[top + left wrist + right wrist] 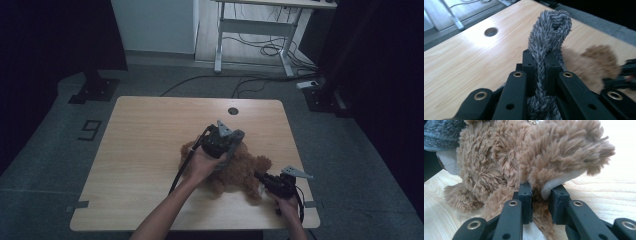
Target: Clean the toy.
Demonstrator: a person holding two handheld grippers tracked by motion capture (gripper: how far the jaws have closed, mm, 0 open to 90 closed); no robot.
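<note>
The wooden table carries a brown teddy bear, lying near the right front corner. The bear wears a grey fuzzy scarf.

The right gripper sits at the bear's right end; in the right gripper view its jaws are pressed in on a tuft of brown fur at a leg or paw, pinning the toy to the tabletop. The left gripper hovers over the middle of the bear, and in the left gripper view its jaws pinch the scarf, a loop of which stands up past the jaw tips.

The step in hand looks like pulling the scarf off, or along, the bear while the other hand anchors it. The next move likely calls for drawing the scarf steadily up and away, keeping the pinch firm so the plush does not slip, while the right grip holds the bear down.
</note>
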